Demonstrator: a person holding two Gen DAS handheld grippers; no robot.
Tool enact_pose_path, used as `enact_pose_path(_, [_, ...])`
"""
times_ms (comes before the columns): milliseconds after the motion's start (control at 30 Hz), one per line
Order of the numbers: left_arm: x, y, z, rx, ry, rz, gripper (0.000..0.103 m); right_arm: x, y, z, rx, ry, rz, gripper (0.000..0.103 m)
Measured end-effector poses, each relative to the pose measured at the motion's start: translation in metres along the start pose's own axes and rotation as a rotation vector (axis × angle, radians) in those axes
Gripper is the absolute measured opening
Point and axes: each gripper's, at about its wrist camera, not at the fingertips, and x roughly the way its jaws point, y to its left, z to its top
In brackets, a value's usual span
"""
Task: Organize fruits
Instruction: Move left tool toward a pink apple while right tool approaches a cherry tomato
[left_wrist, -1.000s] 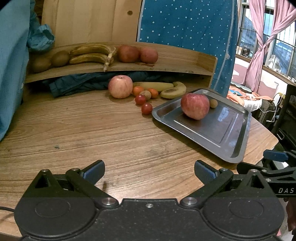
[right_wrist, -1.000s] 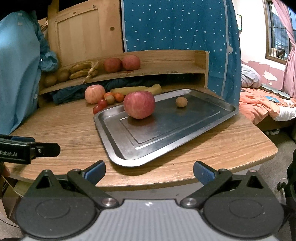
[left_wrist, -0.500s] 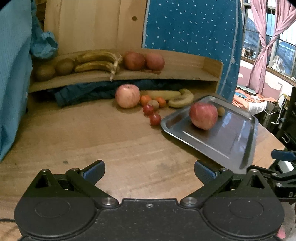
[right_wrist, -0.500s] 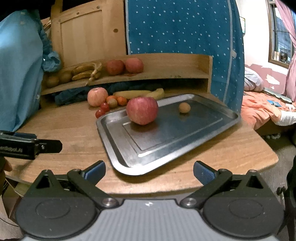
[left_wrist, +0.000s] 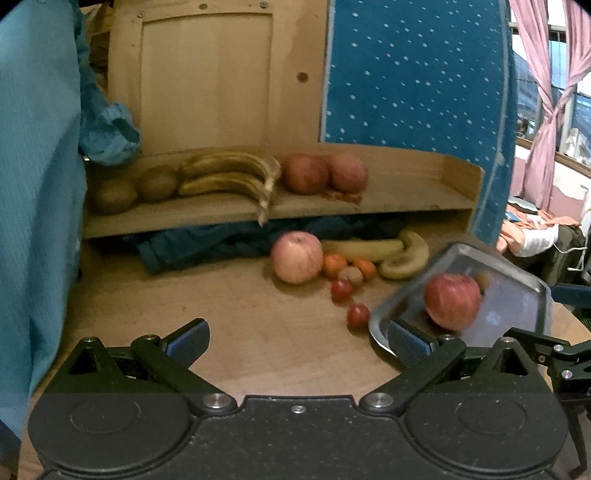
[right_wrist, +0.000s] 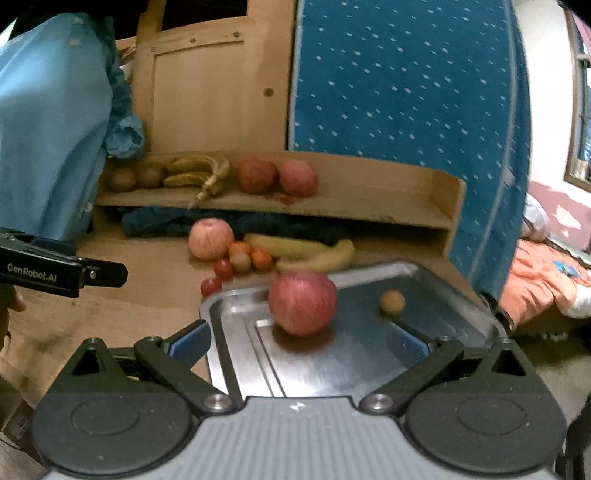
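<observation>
A red apple (right_wrist: 302, 303) and a small brown fruit (right_wrist: 392, 302) lie on a steel tray (right_wrist: 236, 354); the tray also shows in the left wrist view (left_wrist: 517, 291). A paler apple (left_wrist: 297, 257), small tomatoes (left_wrist: 341, 290), small oranges (left_wrist: 334, 264) and bananas (left_wrist: 373, 249) lie on the wooden table (left_wrist: 258, 332) behind it. The shelf (left_wrist: 406, 195) holds kiwis (left_wrist: 157, 182), bananas (left_wrist: 229, 175) and two apples (left_wrist: 325, 173). My left gripper (left_wrist: 297, 338) is open and empty above the table. My right gripper (right_wrist: 299, 341) is open and empty, just in front of the red apple.
A dark blue cloth (left_wrist: 221, 243) is stuffed under the shelf. A light blue garment (left_wrist: 37, 184) hangs at the left. A blue dotted panel (left_wrist: 417, 81) stands behind the shelf. A bed with orange bedding (right_wrist: 546, 273) lies past the table's right edge.
Both grippers have moved forward toward the fruit and tray, which now look larger and closer. Both stay open. No fruit has moved.
</observation>
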Motion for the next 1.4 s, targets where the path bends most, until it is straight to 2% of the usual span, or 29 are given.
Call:
enact_pose_path(333, [0.043, 0.011, 0.032, 0.019, 0.028, 0.050, 0.102, 0.057, -0.006, 0.035, -0.052, -0.017, 0.087, 0.103])
enact_pose_path(533, [0.078, 0.012, 0.053, 0.051, 0.038, 0.042, 0.102, 0.095, -0.008, 0.056, -0.121, -0.010, 0.147, 0.103])
enact_pose_path(700, [0.109, 0.014, 0.064, 0.061, 0.062, 0.021, 0.102, 0.119, 0.006, 0.065, -0.200, 0.040, 0.248, 0.102])
enact_pose_path(800, [0.128, 0.017, 0.067, 0.053, 0.086, 0.002, 0.102, 0.128, 0.022, 0.064, -0.250, 0.082, 0.322, 0.097])
enact_pose_path(933, [0.145, 0.018, 0.065, 0.056, 0.118, -0.033, 0.102, 0.139, 0.040, 0.060, -0.298, 0.144, 0.375, 0.089])
enact_pose_path(1133, [0.164, 0.016, 0.065, 0.064, 0.145, -0.089, 0.102, 0.158, 0.050, 0.059, -0.324, 0.232, 0.415, 0.071])
enact_pose_path(1267, [0.174, 0.015, 0.066, 0.068, 0.156, -0.109, 0.096, 0.166, 0.051, 0.059, -0.330, 0.282, 0.432, 0.058])
enact_pose_path(1400, [0.182, 0.015, 0.067, 0.062, 0.174, -0.124, 0.090, 0.172, 0.054, 0.056, -0.348, 0.316, 0.441, 0.052])
